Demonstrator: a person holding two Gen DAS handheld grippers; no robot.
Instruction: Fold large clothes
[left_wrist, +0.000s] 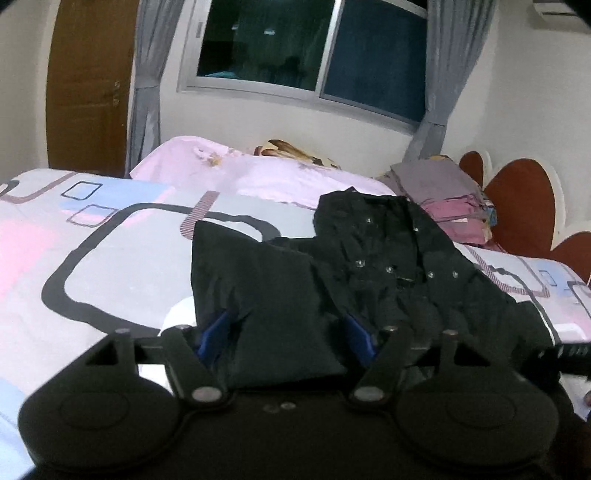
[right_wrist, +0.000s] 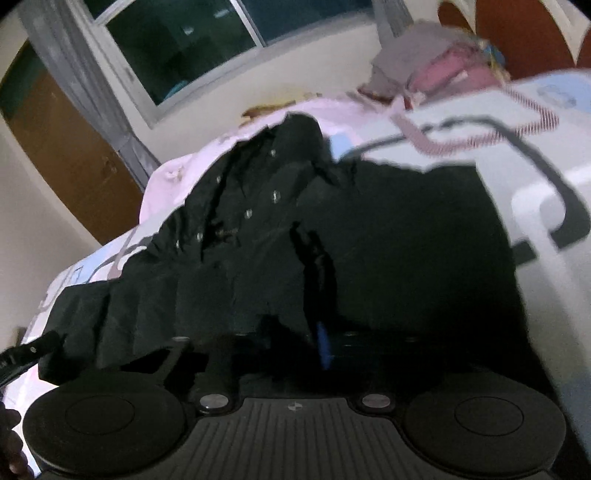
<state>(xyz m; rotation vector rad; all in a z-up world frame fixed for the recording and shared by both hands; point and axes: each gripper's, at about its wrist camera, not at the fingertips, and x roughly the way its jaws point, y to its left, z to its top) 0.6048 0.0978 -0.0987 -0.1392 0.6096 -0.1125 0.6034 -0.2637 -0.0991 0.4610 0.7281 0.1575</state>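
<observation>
A black garment with metal snap buttons (left_wrist: 388, 258) lies crumpled on the bed with the patterned sheet (left_wrist: 110, 258). In the left wrist view a folded flap of it sits between the blue pads (left_wrist: 214, 332) of my left gripper (left_wrist: 286, 336), whose jaws stand wide apart and do not seem to press on the cloth. In the right wrist view the black garment (right_wrist: 258, 221) fills the middle of the frame. My right gripper (right_wrist: 317, 339) has its jaws close together, pinching a ridge of the cloth beside one blue pad (right_wrist: 323, 343). Its fingertips are buried in dark cloth.
A stack of folded grey and pink clothes (left_wrist: 443, 192) sits near the red-brown headboard (left_wrist: 524, 206). A pale pink pillow (left_wrist: 221, 166) lies behind the garment. A window, curtains and a wooden door are at the back. The patterned sheet (right_wrist: 517, 147) spreads to the right of the garment.
</observation>
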